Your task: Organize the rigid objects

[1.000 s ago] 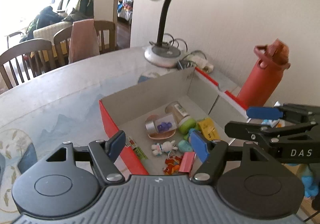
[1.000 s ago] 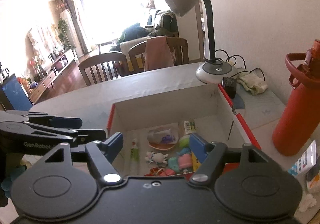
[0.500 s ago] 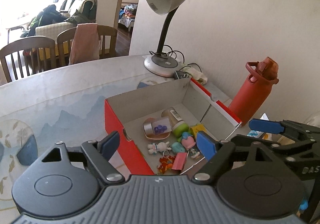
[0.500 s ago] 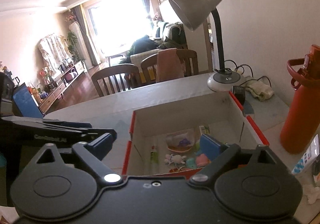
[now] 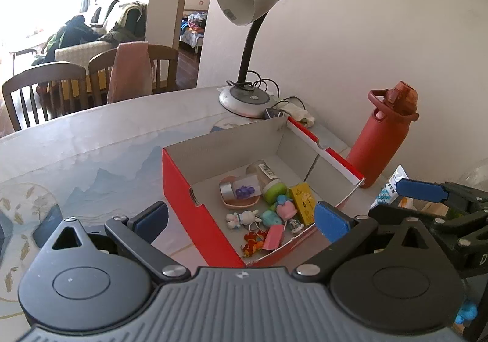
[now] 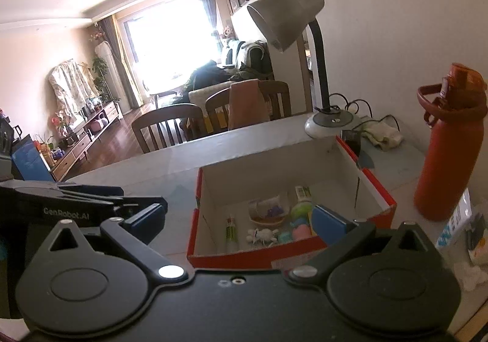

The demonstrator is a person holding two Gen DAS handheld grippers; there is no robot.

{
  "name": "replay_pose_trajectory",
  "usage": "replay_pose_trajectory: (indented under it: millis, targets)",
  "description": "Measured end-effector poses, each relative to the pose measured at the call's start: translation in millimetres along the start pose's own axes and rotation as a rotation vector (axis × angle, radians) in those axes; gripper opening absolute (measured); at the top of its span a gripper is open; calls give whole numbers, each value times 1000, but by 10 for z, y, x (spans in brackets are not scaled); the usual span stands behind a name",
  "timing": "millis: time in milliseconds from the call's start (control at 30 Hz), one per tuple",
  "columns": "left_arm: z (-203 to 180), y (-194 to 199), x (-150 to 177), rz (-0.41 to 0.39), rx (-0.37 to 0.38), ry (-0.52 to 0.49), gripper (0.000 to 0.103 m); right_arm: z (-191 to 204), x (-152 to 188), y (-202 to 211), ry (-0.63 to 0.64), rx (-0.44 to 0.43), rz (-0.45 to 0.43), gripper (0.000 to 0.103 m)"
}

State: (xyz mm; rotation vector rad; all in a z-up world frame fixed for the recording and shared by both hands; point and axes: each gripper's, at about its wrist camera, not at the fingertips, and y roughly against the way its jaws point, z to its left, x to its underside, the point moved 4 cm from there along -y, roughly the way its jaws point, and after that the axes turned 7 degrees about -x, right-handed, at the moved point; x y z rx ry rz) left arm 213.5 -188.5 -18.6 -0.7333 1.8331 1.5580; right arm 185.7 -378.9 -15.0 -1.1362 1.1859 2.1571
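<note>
A red shoe box (image 5: 183, 186) with a white inside sits on the table, holding several small items. Among them are a clear jar with a green lid (image 5: 268, 180), a yellow box (image 5: 302, 203), a white bunny figure (image 5: 244, 218) and a pink mitten (image 5: 286, 210). My left gripper (image 5: 241, 220) hovers just short of the box's near corner, its jaws opening, nothing between them. My right gripper (image 6: 239, 220) faces the red box (image 6: 244, 253) from its near side, jaws also opening and empty. A small tube (image 6: 230, 232) lies inside at the left.
A grey desk lamp (image 5: 244, 98) stands behind the box with a cable and a cloth (image 5: 300, 113) beside it. A red water bottle (image 5: 381, 140) stands right of the box, a printed packet (image 6: 454, 220) near it. Wooden chairs (image 5: 45, 91) line the table's far edge.
Both grippers have pulled back from the box, which now looks smaller and farther off. Both sets of jaws have spread wider apart.
</note>
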Motion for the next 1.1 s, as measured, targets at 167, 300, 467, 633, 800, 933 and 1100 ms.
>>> replay_pose_trajectory:
  millis: [167, 300, 467, 633, 800, 933, 1100]
  targets:
    - [-63, 75, 34, -13, -5, -27, 102, 13, 59, 64, -3, 21, -12, 103]
    - [-98, 96, 56, -16, -13, -48, 102, 29, 85, 93, 5, 32, -14, 103]
    - [-142, 100, 82, -20, -17, -76, 102, 26, 113, 120, -13, 30, -15, 103]
    - [-169, 102, 109, -18, -12, -89, 102, 36, 129, 136, -18, 36, -17, 103]
    - [-192, 102, 133, -11, -1, -103, 102, 37, 137, 138, -25, 38, -14, 103]
    - [-184, 103, 145, -9, -13, -105, 102, 32, 143, 158, -36, 42, -21, 103]
    - [-153, 121, 144, -11, -21, -101, 102, 50, 152, 160, -46, 45, -23, 103]
